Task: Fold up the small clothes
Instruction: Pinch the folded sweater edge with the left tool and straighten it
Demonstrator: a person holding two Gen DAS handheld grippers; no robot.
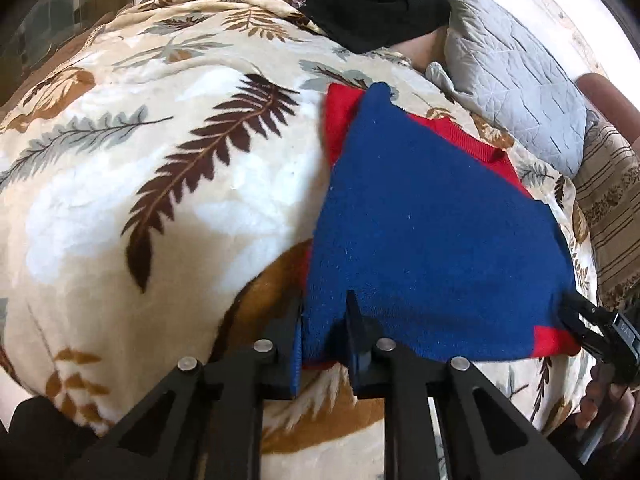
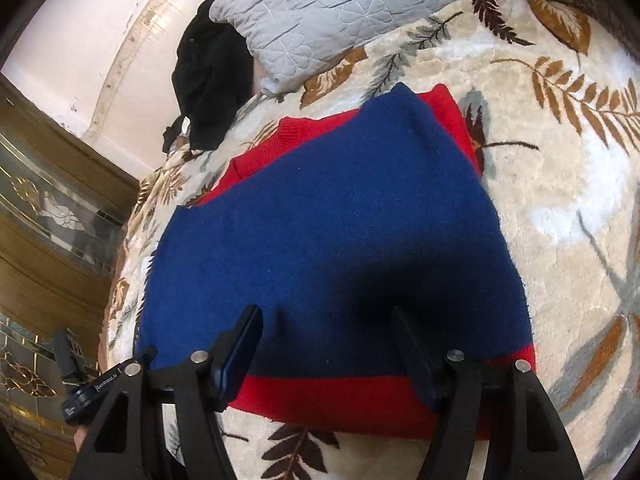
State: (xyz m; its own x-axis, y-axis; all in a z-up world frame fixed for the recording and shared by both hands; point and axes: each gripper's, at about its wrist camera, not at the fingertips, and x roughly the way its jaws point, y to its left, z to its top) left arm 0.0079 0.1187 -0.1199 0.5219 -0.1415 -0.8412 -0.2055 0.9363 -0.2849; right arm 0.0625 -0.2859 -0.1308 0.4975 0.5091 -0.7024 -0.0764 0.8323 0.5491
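Nearest, the left tongs point(image 1: 324, 332) stand narrow, pinched on the near left corner of the blue and red sweater point(image 1: 420, 220); the right tongs point(image 2: 326, 344) stand wide over the near hem, their pads straddling the cloth without pressing it; the sweater lies flat on the leaf-print blanket point(image 1: 160, 180) of the bed, its long axis running from the hem by the tongs away to the red collar at the far end; beyond lie a grey pillow point(image 2: 340, 12) and dark clothes point(image 2: 212, 76); I judge the left hand readier to lift.
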